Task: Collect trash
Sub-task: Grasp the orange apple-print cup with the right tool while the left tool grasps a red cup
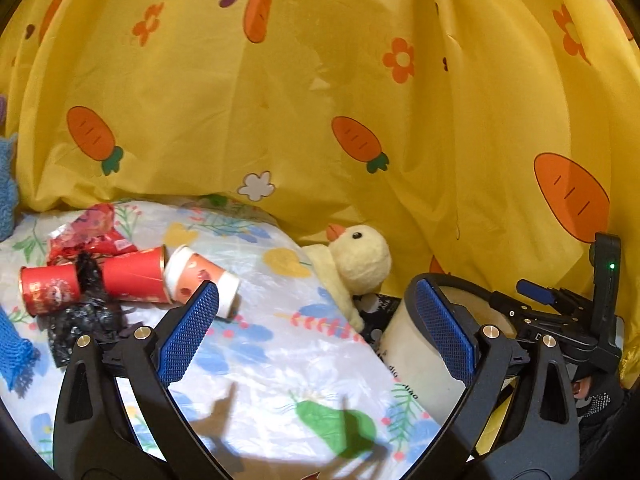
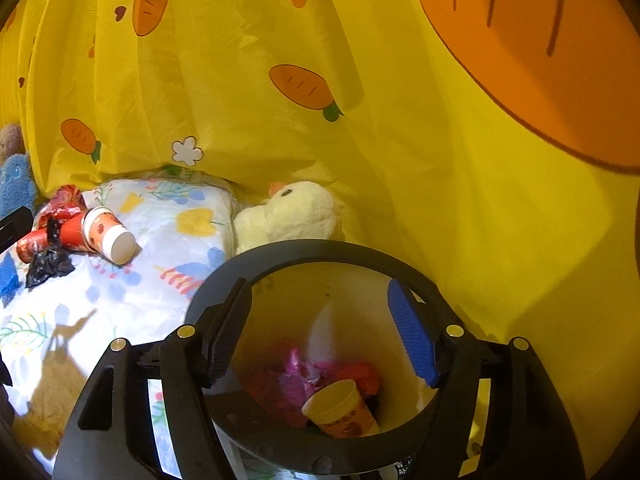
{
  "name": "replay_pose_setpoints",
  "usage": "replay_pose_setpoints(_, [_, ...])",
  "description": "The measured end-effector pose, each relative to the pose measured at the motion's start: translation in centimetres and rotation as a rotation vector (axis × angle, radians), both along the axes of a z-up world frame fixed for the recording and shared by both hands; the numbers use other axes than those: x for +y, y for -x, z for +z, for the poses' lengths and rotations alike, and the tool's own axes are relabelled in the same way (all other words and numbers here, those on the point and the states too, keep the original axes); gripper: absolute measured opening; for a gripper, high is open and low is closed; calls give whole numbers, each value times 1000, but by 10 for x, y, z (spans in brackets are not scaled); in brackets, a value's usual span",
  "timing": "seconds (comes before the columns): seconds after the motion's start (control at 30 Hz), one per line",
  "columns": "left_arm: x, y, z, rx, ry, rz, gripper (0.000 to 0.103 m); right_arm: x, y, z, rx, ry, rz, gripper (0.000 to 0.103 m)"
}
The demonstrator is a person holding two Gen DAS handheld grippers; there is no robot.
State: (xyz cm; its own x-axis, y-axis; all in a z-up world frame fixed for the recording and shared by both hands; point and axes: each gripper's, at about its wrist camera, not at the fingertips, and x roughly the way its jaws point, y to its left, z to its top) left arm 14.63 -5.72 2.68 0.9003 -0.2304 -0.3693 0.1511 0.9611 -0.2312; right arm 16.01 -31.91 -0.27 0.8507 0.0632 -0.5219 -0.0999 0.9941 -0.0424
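Where the floral table meets a yellow carrot-print curtain, remaining trash lies at the far left: two red cups, an orange-patterned paper cup on its side, a red wrapper, black plastic. Left gripper: released, empty. Right gripper: jaws apart, empty, above the bin, which holds a cup and pink wrappers. Plush duck beside the bin.
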Motion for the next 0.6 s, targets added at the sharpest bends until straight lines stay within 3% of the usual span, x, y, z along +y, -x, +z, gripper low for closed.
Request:
replay_pose_setpoints(0.2, [63, 38, 3, -34, -17, 144, 97, 31, 8, 2, -4, -22, 77, 70])
replay_pose_setpoints(0.4, [121, 63, -3, -38, -89, 311, 97, 69, 6, -3, 11, -63, 166, 72])
replay_pose_setpoints(0.6, [180, 79, -10, -12, -71, 426, 97, 125, -1, -17, 50, -62, 268, 73])
